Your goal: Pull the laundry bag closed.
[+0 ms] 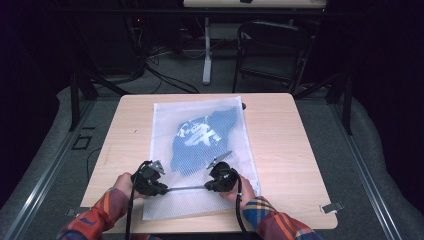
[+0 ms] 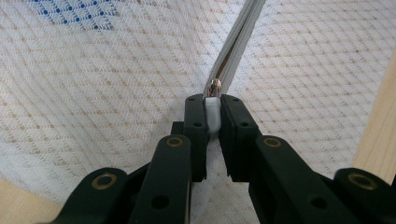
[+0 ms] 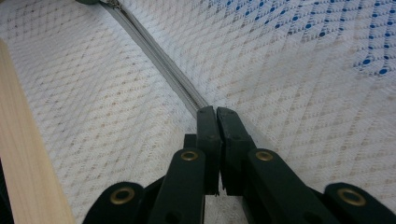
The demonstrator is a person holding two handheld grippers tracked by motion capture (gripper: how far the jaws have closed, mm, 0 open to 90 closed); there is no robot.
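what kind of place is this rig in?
Likely a lab or data-recording studio, not a home: a bare wooden table inside a black metal frame, dark surrounds, cables across the grey floor, and a black chair beside a desk leg behind.

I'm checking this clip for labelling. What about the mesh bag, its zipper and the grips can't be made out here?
- Blue garment: the mesh bag veils it in the high view; type and print unclear.
- Zipper: right gripper fingers cover what they pinch.
- Zipper pull: left gripper hides most of it.
- Zipper in the high view: too small.
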